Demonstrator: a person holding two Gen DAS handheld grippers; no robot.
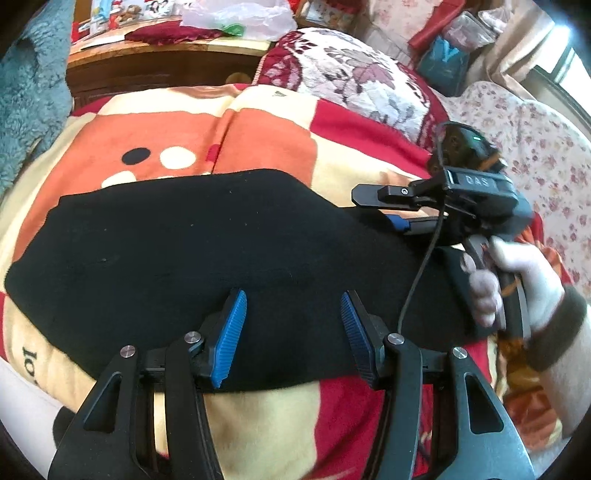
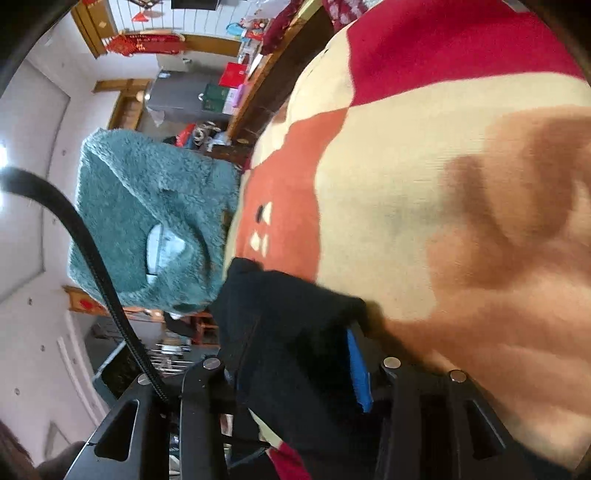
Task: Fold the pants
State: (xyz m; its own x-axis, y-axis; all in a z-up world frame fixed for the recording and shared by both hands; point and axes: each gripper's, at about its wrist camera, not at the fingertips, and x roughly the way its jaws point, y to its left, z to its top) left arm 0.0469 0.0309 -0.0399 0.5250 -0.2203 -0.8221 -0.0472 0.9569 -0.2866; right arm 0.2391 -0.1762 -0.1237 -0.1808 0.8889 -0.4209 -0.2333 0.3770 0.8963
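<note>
The black pants (image 1: 192,236) lie across a bed covered by a red, orange and cream blanket (image 1: 266,122). My left gripper (image 1: 293,317) hovers open over the near edge of the pants, its blue pads (image 1: 231,338) apart and empty. My right gripper (image 1: 397,212) is at the right end of the pants, turned on its side, held by a gloved hand (image 1: 517,280). In the right wrist view the right gripper (image 2: 295,373) is shut on a fold of the black pants (image 2: 291,325), which covers one pad; the other blue pad (image 2: 358,373) shows.
A floral pillow (image 1: 365,77) lies at the bed's far right. A teal fluffy garment (image 2: 147,221) hangs at the bed's left side. A wooden headboard shelf (image 1: 159,55) holds clutter and a plastic bag (image 1: 236,16). A cable (image 1: 421,266) hangs from the right gripper.
</note>
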